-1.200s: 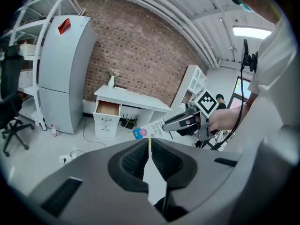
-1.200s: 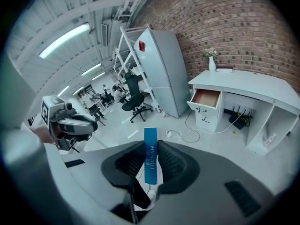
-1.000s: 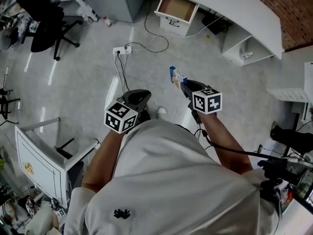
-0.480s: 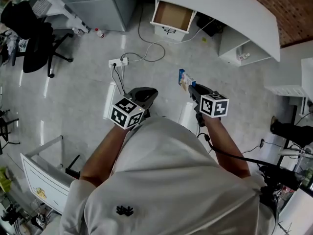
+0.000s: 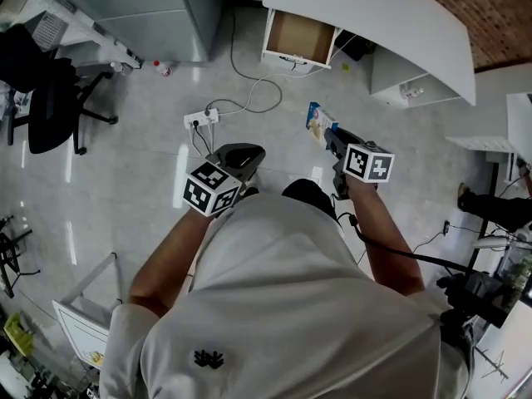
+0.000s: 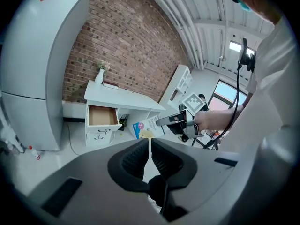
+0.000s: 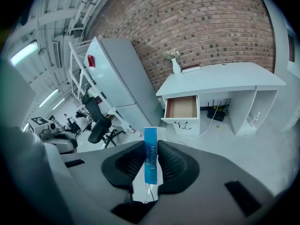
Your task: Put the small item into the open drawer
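Observation:
A small blue and white box (image 7: 150,155) stands upright between the pads of my right gripper (image 7: 151,159), which is shut on it. In the head view the box (image 5: 318,122) sticks out ahead of that gripper (image 5: 330,138), over the floor short of the desk. The open drawer (image 5: 298,36), brown inside, sits at the left end of the white desk (image 5: 391,15); the drawer (image 7: 182,107) lies straight ahead in the right gripper view. My left gripper (image 5: 241,158) hangs at the left, its jaws together with nothing in them (image 6: 150,150). From there the box (image 6: 146,126) shows beside the drawer (image 6: 101,116).
A power strip (image 5: 202,118) with white cables lies on the floor between me and the desk. A grey cabinet (image 5: 158,11) stands left of the drawer, a black office chair (image 5: 46,98) further left. White shelves (image 5: 515,140) stand at the right.
I have walked closer to the desk; the drawer now lies nearer in the head view. The right gripper carries the box forward with it. Both grippers keep their states.

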`<state>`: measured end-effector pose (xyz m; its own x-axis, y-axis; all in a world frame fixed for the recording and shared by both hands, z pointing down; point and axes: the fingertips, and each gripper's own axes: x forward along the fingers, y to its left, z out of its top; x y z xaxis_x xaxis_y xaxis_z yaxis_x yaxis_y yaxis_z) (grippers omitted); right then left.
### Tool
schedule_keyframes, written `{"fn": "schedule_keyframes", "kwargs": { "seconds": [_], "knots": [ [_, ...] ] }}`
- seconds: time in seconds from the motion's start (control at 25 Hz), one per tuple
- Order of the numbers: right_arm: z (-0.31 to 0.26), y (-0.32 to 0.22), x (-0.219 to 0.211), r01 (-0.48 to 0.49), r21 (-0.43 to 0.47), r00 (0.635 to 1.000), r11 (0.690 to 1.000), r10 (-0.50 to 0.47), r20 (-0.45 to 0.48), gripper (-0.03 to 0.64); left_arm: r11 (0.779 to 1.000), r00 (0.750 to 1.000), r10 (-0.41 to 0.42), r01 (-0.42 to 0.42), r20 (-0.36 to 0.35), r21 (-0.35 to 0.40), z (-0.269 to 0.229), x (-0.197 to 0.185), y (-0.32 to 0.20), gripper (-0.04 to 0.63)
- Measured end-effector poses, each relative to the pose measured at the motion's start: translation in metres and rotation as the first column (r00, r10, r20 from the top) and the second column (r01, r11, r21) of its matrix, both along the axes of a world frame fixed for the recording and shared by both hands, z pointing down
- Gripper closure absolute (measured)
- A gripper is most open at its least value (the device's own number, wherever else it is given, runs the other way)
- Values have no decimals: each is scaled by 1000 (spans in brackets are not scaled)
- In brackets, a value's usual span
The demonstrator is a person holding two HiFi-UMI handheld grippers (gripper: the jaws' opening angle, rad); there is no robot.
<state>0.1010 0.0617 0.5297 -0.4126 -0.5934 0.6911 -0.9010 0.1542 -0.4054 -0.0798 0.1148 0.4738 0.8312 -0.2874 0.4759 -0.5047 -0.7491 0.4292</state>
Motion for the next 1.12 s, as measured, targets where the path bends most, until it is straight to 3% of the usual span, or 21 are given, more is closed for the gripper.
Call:
{"fn": "schedule_keyframes", "kwargs": {
  "seconds": [0.36, 0.72, 0.84, 1.12],
  "knots": [
    [14, -92, 1, -123, -29, 992, 992, 123, 22, 508, 998, 998, -60, 60, -18, -5, 5, -44, -64, 560],
    [42, -206, 35, -233, -55, 970, 971, 236, 54, 508, 991, 990, -133, 133, 35, 24, 2, -67, -141, 560],
    [55, -255, 53, -263, -60, 963, 963, 266, 53, 508, 986, 985, -169, 169, 42, 12, 3, -66, -179, 560],
    [109, -342, 101, -354, -117, 927, 928, 365, 87, 508, 985, 981, -168, 170, 100, -11, 12, -39, -255, 560]
  ]
}}
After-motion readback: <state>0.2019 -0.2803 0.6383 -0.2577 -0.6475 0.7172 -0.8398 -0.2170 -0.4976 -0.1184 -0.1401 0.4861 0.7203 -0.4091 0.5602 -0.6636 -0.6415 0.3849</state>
